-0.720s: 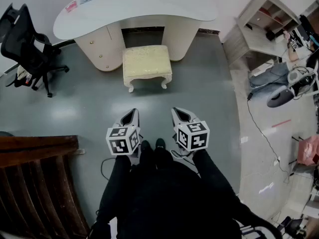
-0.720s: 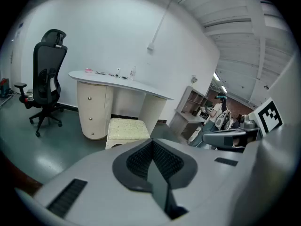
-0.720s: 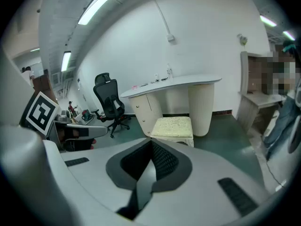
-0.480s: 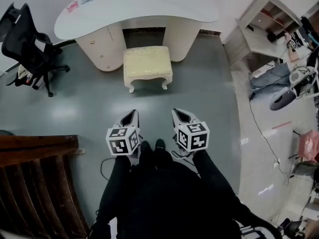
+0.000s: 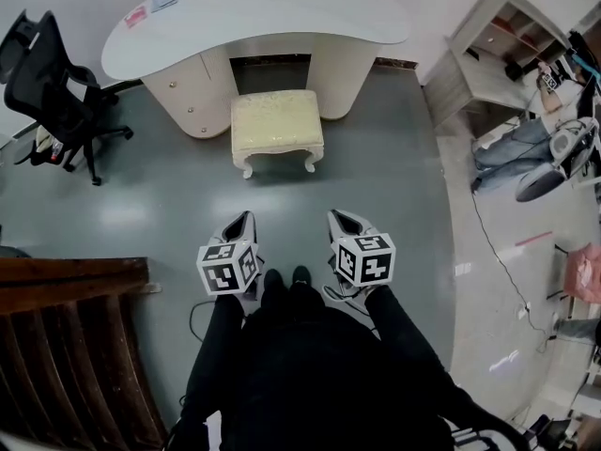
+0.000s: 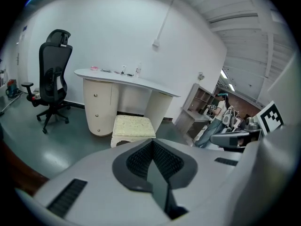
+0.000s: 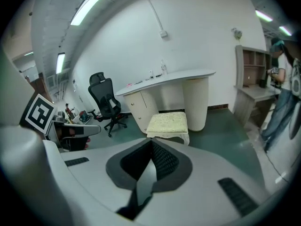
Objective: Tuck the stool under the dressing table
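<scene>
Black office chair (image 5: 49, 90) on castors at far left, near white wall (image 6: 117, 32). Dark wooden slatted piece (image 5: 75, 346) fills lower left corner (kind of furniture unclear). Grey-green glossy floor (image 5: 150, 205) shows pale light patches. Pale open shelf unit (image 5: 498, 36) at upper right, small items in its compartments. Person in jeans (image 7: 282, 107) stands just beside shelf unit. Thin dark cable (image 5: 495, 256) trails over paler floor at right. Pink object (image 5: 582, 285) at right edge. Strip light (image 7: 96, 1) on ceiling.
</scene>
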A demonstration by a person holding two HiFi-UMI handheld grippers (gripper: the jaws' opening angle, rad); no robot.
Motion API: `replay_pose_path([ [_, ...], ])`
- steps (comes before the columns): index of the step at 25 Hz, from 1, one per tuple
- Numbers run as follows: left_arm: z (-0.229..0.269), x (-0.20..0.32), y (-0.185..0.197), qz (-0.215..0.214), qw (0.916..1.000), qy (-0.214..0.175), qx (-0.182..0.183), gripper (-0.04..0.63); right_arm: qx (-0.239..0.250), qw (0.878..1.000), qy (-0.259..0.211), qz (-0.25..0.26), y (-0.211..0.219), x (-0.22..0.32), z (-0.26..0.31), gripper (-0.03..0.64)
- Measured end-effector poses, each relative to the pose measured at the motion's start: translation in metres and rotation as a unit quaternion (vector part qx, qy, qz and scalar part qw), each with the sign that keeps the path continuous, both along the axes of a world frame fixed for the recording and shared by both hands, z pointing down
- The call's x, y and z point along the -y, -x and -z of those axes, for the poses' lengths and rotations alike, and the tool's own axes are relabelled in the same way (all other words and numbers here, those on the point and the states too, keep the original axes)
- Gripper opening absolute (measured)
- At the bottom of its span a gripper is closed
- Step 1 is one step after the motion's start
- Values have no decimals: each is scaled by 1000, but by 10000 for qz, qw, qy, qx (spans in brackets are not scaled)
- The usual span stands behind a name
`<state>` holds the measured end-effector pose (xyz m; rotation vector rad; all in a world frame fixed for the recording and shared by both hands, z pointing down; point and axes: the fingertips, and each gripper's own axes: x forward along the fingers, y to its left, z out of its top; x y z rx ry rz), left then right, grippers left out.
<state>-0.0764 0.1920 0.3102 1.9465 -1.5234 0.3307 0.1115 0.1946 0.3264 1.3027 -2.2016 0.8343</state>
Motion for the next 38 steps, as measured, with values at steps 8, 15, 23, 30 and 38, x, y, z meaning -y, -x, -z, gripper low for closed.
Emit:
replay_pose_path([
  [8,-6,1,9,263,9994,110,219,8,-144,9994,206,-226,-38,-4,-14,5],
  [15,-12,-3,13,467,9981,232,318,8,-273,9980,345,-455,-60,-1,-20,5],
  [23,-12,6,17,504,9975,297,395,8,-266,9967,406,-645,-73,15,-18,5],
  [30,-20,17,24,628,9959,449,468,8,-360,9955,558,-675,-72,31,-31,5],
  [38,-32,39,29,622,9950,651,427,8,-512,9934,811,-624,-64,51,-43,5],
])
